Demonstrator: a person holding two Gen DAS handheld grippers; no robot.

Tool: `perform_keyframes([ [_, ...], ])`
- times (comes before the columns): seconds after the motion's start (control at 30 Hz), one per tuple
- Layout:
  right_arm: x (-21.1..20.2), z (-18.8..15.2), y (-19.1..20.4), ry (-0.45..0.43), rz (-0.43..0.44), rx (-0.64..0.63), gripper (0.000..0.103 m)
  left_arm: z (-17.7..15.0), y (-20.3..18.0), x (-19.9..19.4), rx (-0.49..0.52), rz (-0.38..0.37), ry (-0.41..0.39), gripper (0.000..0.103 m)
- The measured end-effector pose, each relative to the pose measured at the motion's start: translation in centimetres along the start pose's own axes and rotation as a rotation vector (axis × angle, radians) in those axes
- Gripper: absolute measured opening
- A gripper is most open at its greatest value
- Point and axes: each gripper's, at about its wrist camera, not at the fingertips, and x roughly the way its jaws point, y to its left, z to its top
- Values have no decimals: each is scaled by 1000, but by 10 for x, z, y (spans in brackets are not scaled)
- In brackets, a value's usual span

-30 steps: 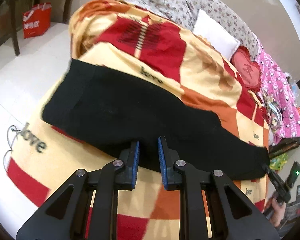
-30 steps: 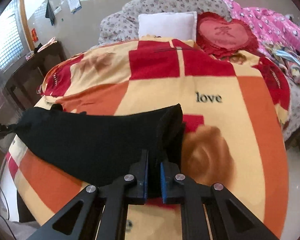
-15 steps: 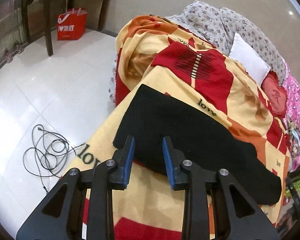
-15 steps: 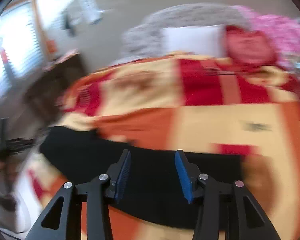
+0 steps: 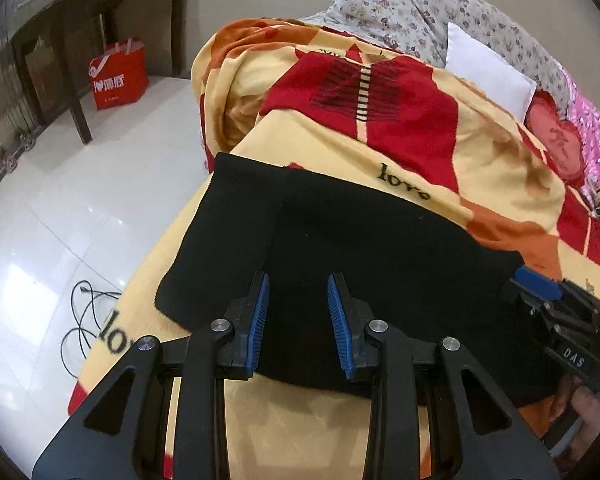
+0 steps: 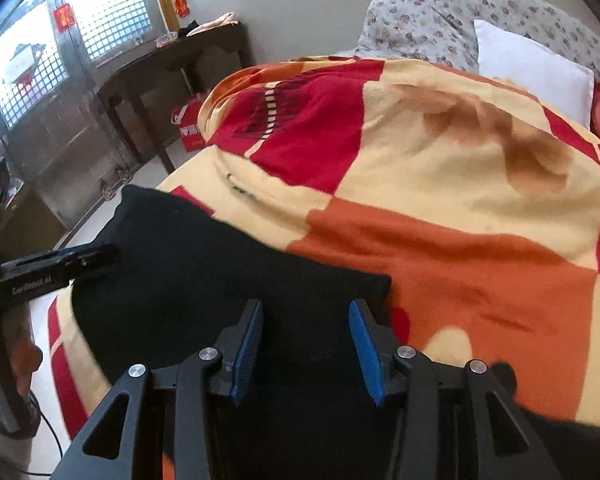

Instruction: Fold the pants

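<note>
Black pants [image 5: 372,248] lie folded in a long band across a red, orange and cream blanket [image 5: 420,152] on a bed. My left gripper [image 5: 298,324] is open, jaws apart over the near edge of the pants, holding nothing. My right gripper [image 6: 306,354] is open over the pants [image 6: 204,264] near their right end, empty. The right gripper [image 5: 540,300] shows at the right edge of the left wrist view; the left gripper [image 6: 92,256] shows at the left of the right wrist view.
A white pillow [image 5: 484,68] and a red heart cushion [image 5: 556,140] lie at the bed head. A dark wooden table [image 5: 100,12], a red shopping bag [image 5: 118,74] and a black cable [image 5: 88,320] are on the white floor to the left.
Both grippers have let go of the pants and opened. The fold now lies flat on the blanket. Both grippers have drawn back a little toward the near edge.
</note>
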Motion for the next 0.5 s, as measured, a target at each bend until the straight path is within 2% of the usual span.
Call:
perform_keyframes([
  [0.07, 7, 7, -4, -8, -31, -3, 42, 3, 0, 6, 3, -1, -1, 30],
  [0.2, 7, 15, -9, -8, -23, 16, 42, 8, 1, 11, 5, 2, 4, 30],
  [0.33, -20, 10, -2, -38, -5, 27, 42, 8, 1, 7, 2, 5, 9, 30],
  [0.43, -43, -4, 11, -59, -6, -14, 43, 5, 2, -4, -5, 2, 6, 30],
  [0.5, -53, -14, 19, -66, 22, -30, 43, 2, 3, -11, -15, -1, -4, 30],
])
